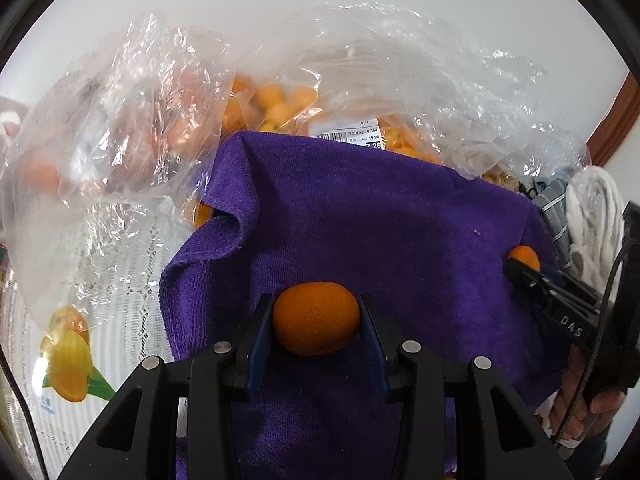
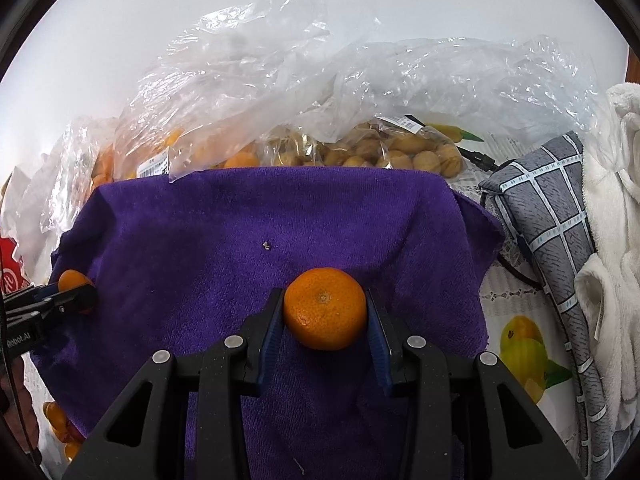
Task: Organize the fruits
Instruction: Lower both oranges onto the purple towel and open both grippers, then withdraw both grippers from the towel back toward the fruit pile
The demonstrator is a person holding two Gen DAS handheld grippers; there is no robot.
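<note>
Got 2 mandarins going. My left gripper [image 1: 316,320] clamps mandarin [image 1: 315,317] over purple towel [image 1: 360,208]; right gripper [image 2: 325,312] clamps other mandarin [image 2: 325,308] same way. Worry: squeeze too hard, skin splits; loosen, fruit rolls off towel toward bags [image 2: 280,80].

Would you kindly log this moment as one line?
left gripper: shut on left orange | right gripper: shut on right orange | both over purple towel | bagged fruit behind

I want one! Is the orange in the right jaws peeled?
No, the orange between the right jaws wears its whole dimpled skin.
</note>
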